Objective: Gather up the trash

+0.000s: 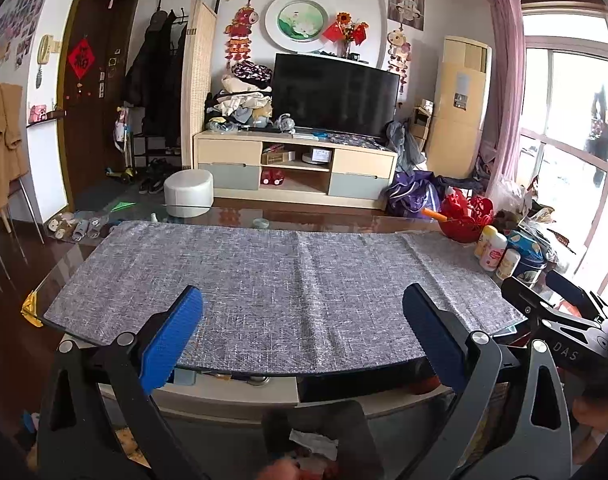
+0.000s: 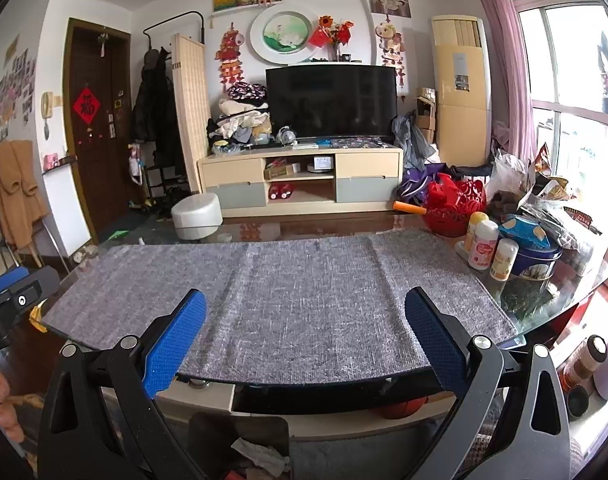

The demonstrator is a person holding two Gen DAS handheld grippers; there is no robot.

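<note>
- Your left tool (image 1: 302, 304) and right tool (image 2: 306, 308) both hang with jaws spread wide and nothing between them, side by side over the near edge of the glass worktop (image 1: 83, 248).
- The grey mat (image 1: 279, 276) covering the worktop shows no trash at all. The only trash in view is crumpled white paper (image 2: 259, 454) lying with other scraps in a dark bin (image 2: 239, 432) below the near edge, between you and the worktop.
- Judged from this, collection on the mat looks done or nearly so. Sweep your eyes to the cluttered right end before you finish.
- There, white bottles (image 2: 482, 246), a blue tin (image 2: 534, 258), a red basket (image 2: 456, 208) and plastic bags (image 2: 512, 180) stand packed together. Whether any of it counts as trash cannot be told from here.
- If you go in there, bring the right tool from the open mat side and keep it low and slow: the bottles are upright, close-set and likely to topple.
- Open room lies across the whole centre and left of the mat; the yellow-taped corner (image 1: 31, 310) marks the glass edge on the left.
- Keep the two tools apart. They sit close at the near edge.
</note>
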